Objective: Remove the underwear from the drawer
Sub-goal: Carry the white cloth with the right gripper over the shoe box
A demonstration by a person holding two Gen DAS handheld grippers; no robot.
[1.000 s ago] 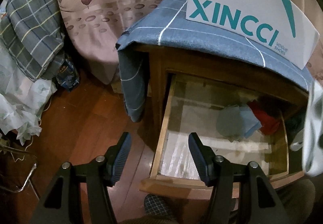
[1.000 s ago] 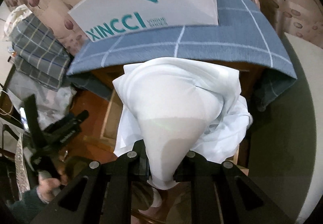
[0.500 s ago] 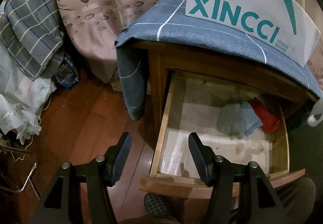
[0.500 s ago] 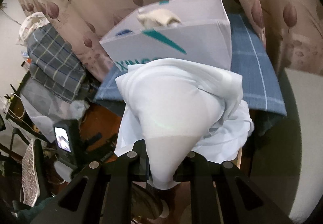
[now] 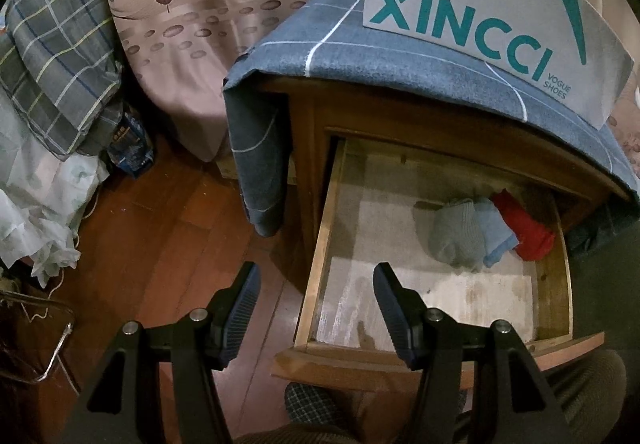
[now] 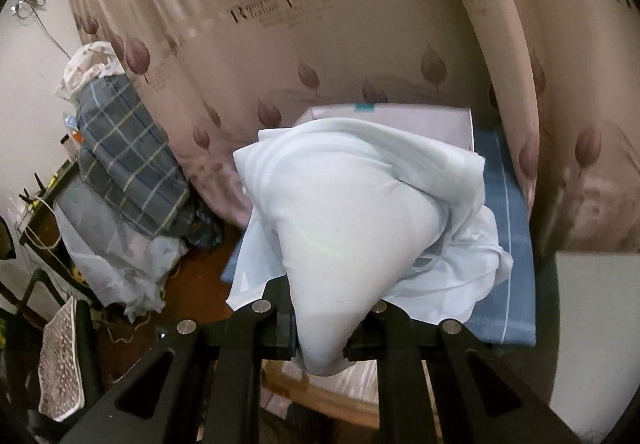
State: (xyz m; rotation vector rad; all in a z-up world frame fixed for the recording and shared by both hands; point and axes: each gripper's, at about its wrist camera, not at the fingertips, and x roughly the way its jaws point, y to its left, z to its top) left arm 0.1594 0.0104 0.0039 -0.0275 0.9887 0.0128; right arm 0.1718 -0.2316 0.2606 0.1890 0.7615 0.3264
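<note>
Now, left wrist view
Left gripper [image 5: 316,284]: hanging with jaws spread wide, gripping nothing, above the drawer's front left corner.
Drawer [image 5: 320,244]: standing pulled out from the wooden nightstand [image 5: 308,147].
Drawer contents: a grey garment [image 5: 456,236], a light blue garment [image 5: 494,232] and a red garment [image 5: 528,236] are lying bunched together, touching, toward the back right.
Nightstand top: a blue cloth [image 5: 420,59] is draping over it, with a white shoe box [image 5: 496,19] sitting on the cloth.
Floor: wooden boards [image 5: 160,236] are showing left of the nightstand.

Then, right wrist view
Right gripper [image 6: 324,308]: clamping the underwear, its fingertips hidden by the fabric.
Underwear [image 6: 352,219]: a pale white piece, out of the drawer, bulging up between the fingers in front of the shoe box [image 6: 424,119] and blue cloth [image 6: 504,244].
Background: a leaf-print curtain [image 6: 320,43] is hanging behind; a plaid bundle [image 6: 124,151] is lying at left.
</note>
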